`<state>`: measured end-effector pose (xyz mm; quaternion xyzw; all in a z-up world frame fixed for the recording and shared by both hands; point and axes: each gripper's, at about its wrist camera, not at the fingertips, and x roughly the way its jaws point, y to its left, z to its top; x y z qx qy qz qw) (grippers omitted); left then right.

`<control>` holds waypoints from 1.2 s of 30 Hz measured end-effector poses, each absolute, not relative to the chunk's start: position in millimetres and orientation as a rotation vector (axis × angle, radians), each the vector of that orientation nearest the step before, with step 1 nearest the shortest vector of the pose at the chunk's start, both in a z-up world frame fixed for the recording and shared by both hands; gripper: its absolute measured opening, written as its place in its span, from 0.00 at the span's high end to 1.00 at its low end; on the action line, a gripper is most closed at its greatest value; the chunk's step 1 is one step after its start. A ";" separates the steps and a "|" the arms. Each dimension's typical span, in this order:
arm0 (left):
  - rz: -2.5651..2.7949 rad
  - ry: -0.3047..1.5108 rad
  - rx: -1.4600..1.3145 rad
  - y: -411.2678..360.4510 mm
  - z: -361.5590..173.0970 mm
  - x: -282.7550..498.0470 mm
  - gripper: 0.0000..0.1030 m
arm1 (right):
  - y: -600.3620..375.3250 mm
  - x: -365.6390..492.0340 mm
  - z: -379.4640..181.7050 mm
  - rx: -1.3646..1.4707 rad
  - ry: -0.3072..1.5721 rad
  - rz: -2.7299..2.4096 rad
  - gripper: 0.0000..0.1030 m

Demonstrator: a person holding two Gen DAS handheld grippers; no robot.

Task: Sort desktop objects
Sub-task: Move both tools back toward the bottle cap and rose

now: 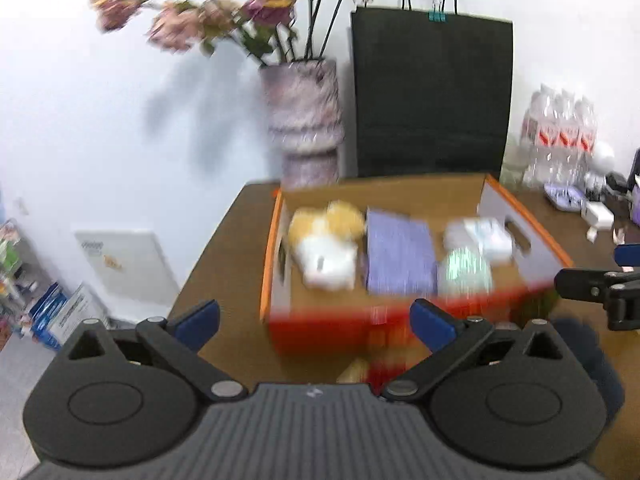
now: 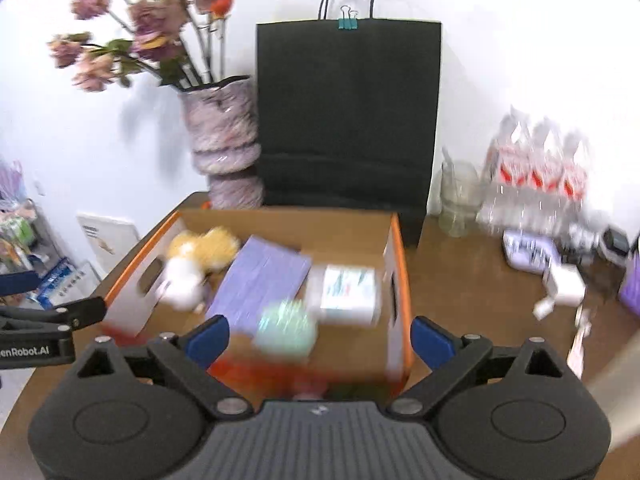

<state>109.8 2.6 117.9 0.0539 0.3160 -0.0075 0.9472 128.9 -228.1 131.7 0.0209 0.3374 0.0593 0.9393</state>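
the box (image 1: 524, 240) on the bench (image 1: 224, 248) is the landmark. inside it, left to right, lie a plush toy (image 1: 324, 248), a purple book (image 1: 400, 256), a green round thing (image 1: 464, 270) and a white pack (image 1: 486, 234). the left hand-held gripper (image 1: 316, 322) and right hand-held gripper (image 2: 320, 340) hang wide and empty before it. small clutter (image 2: 560, 280) right of the box looks unsorted.

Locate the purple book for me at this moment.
In both wrist views the purple book lies inside the orange-edged cardboard box, mid-box, between the plush toy on its left and the white packet on its right.
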 end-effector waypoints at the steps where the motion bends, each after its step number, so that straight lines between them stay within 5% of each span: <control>1: -0.010 0.641 0.098 4.0 111.9 97.1 0.00 | -227.0 114.4 125.2 0.042 0.681 0.128 0.05; 16: 0.009 0.657 0.026 12.0 26.6 -61.9 0.00 | -215.4 -56.7 29.8 0.063 0.617 0.120 0.04; 36: -0.068 0.660 0.101 -7.3 16.0 -72.6 0.00 | -194.6 -81.6 16.6 -0.051 0.627 0.164 0.04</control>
